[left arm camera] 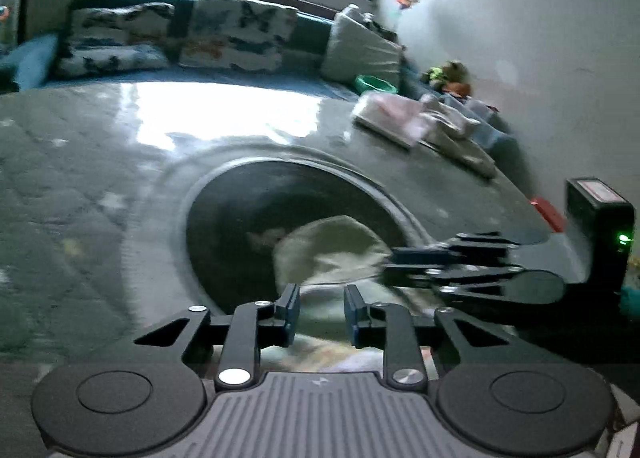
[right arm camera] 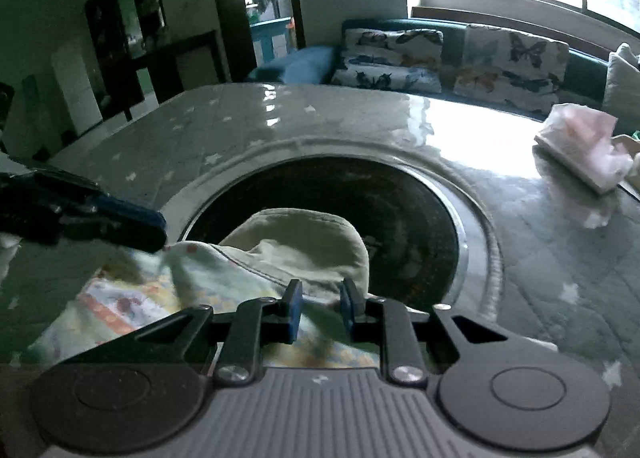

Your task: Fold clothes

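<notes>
A pale green patterned garment (right arm camera: 280,254) lies partly over the dark round inset (right arm camera: 400,217) in the glossy table; it also shows in the left wrist view (left arm camera: 328,254). My left gripper (left arm camera: 321,314) is open just above the garment's near part. My right gripper (right arm camera: 320,308) is open over the garment's near edge, with cloth showing between the jaws but not pinched. The right gripper (left arm camera: 404,262) enters the left wrist view from the right, and the left gripper (right arm camera: 158,227) enters the right wrist view from the left at the garment's left corner.
A pile of pinkish and white clothes (left arm camera: 404,117) lies at the table's far right, also in the right wrist view (right arm camera: 580,145). A sofa with butterfly cushions (right arm camera: 452,57) stands behind the table. A green bowl (left arm camera: 376,83) and toys sit near the wall.
</notes>
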Demonstrator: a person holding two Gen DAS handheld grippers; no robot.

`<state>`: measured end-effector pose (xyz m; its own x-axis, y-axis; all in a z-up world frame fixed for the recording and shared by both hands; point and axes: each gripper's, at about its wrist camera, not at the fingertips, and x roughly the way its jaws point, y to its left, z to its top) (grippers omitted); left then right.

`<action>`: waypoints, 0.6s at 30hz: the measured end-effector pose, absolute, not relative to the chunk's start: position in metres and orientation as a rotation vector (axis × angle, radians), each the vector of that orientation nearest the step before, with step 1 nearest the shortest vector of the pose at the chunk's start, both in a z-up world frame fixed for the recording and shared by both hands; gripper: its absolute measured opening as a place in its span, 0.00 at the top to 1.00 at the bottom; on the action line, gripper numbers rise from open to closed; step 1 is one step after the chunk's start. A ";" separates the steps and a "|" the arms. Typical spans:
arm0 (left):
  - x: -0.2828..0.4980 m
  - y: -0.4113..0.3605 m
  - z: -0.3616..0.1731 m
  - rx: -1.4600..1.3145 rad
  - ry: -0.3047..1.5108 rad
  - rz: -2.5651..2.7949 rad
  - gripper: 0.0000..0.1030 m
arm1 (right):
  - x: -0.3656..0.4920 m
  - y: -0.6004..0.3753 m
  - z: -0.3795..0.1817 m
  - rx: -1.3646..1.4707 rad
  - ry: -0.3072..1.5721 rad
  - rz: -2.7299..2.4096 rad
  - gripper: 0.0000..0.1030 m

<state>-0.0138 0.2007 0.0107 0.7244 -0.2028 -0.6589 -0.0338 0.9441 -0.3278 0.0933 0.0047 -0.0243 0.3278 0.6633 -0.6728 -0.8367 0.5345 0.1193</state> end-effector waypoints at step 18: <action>0.011 0.191 -0.012 -0.342 0.820 -0.095 0.77 | -0.010 -0.003 -0.008 -0.387 0.684 1.277 0.79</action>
<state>0.0112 0.1913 -0.0123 0.6816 -0.2136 -0.6999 -0.0483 0.9412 -0.3344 -0.0099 -0.0034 -0.0080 0.1329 0.7399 -0.6594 -0.9588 0.2646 0.1036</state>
